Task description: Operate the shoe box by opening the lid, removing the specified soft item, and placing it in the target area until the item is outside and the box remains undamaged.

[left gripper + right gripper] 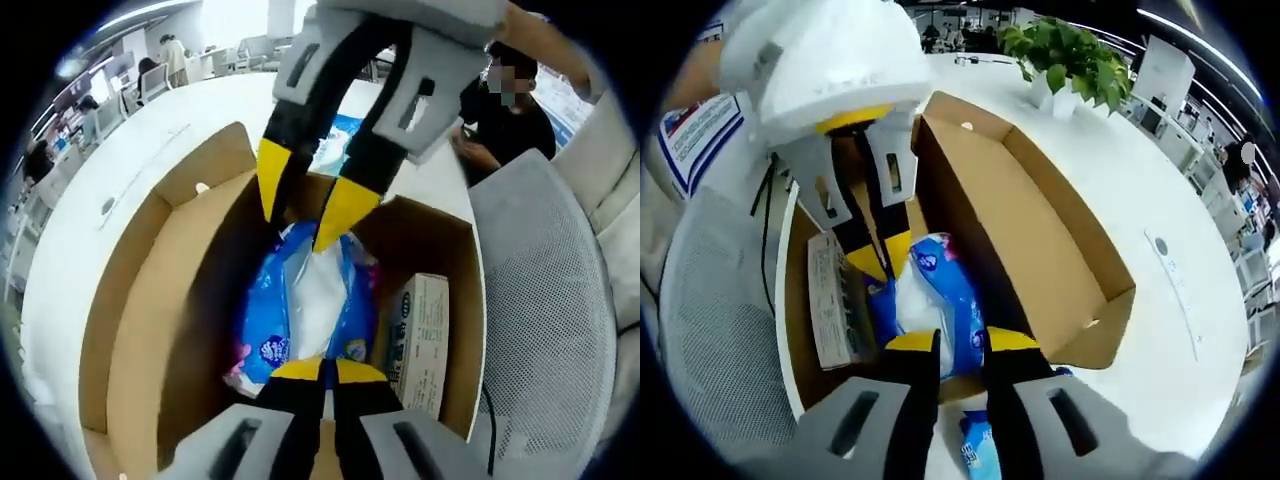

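Note:
An open cardboard shoe box (pixel 140 300) stands on a white table, its lid flap (pixel 1040 230) folded back. Inside lies a soft blue and white plastic pack (pixel 300 300), also seen from the other end (pixel 935 290). My left gripper (pixel 328 372) has its yellow tips pressed together at the pack's near end, apparently pinching its edge; it reaches in from the top left in the right gripper view (pixel 880 256). My right gripper (pixel 962 342) is open, its tips astride the pack's opposite end, and hangs down from above in the left gripper view (pixel 308 197).
A small printed carton (pixel 420 330) lies in the box beside the pack. A grey mesh chair (pixel 550 300) stands against the table. A potted plant (pixel 1065 55) is farther back on the table. A seated person (pixel 505 120) is behind. Another blue packet (pixel 978 440) lies outside the box.

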`<state>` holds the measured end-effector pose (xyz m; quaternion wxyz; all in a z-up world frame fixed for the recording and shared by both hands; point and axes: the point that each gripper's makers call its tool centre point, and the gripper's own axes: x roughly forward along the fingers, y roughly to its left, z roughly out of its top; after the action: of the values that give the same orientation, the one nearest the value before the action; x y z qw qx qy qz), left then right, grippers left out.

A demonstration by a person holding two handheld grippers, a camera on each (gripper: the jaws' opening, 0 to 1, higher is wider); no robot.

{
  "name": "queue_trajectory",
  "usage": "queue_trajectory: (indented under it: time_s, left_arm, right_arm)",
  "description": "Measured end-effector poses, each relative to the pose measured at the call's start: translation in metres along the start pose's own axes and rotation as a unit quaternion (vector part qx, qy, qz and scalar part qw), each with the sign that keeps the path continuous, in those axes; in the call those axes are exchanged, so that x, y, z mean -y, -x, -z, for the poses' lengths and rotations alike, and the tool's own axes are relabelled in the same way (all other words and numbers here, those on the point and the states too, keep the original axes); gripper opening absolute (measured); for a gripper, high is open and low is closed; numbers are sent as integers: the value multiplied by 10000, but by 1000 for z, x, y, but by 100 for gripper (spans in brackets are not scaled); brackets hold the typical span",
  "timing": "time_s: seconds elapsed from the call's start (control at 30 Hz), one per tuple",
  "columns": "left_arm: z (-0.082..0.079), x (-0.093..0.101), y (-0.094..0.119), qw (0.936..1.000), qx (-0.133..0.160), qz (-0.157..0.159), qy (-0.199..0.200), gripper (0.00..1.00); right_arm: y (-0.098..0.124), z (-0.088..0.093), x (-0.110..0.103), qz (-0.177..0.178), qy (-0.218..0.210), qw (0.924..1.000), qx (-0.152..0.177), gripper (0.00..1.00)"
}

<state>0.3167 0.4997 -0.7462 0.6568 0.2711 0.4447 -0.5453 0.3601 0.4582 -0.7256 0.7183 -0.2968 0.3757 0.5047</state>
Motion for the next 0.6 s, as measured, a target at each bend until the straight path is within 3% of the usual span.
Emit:
queue_trajectory:
  time_s: [0.27, 0.6]
  left_arm:
    - [3, 0, 8, 9999, 38, -27, 110, 0]
    - [1, -1, 18, 9995, 153, -138, 250, 0]
  right_arm:
    - [-13, 3, -3, -26, -44, 9998, -181, 5]
    - [-12, 2, -3, -17, -140, 9998, -147, 0]
